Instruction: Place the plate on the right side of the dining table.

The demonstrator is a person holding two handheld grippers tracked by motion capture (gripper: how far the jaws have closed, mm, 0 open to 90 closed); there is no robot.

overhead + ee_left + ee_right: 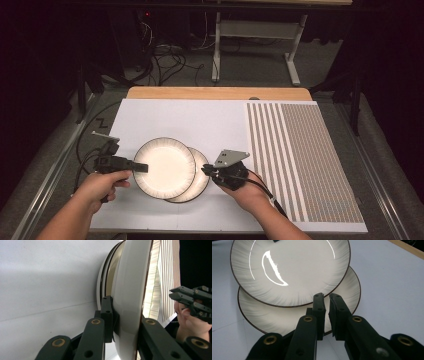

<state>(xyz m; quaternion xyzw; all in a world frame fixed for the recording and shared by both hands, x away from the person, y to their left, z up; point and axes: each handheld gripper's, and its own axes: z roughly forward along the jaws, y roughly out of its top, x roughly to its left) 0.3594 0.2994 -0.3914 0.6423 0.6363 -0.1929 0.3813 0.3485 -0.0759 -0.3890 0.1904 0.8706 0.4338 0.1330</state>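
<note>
Two plates: stacked off-centre on the white tabletop point(165, 120), left of the striped mat point(300, 160).
High view, upper plate point(164, 167): overlaps the lower plate point(200, 180), shifted to the left of it.
High view, left claw point(141, 168): at the upper plate's left rim, held by the person's left hand point(100, 186).
High view, right claw point(206, 170): at the right rim of the lower plate, grey three-cornered plate on top, right hand point(245, 192) behind it.
Left gripper view, left claw point(126, 322): pinching the upper plate point(130, 290) by its rim, one jaw under, one jaw over; camera is rolled, so the plate looks edge-on.
Left gripper view, lower plate point(105, 282): dark-rimmed edge showing just behind the gripped one, close to the tabletop.
Left gripper view, far side: right claw point(175, 293) and the hand holding it, beyond the plates.
Right gripper view, right claw point(326, 300): jaws nearly pressed together, thin gap, nothing between them; tips over the near part of the lower plate point(287, 320).
Right gripper view, upper plate point(287, 270): lies across the lower one, covering its far part, glare on the glaze.
Progress, done: left grasp on the upper plate looks secure.
Progress, left: probably separating or restacking the plates; upper one not clearly lifted off, right claw holds nothing yet.
Whether the upper plate is raised: cannot tell.
</note>
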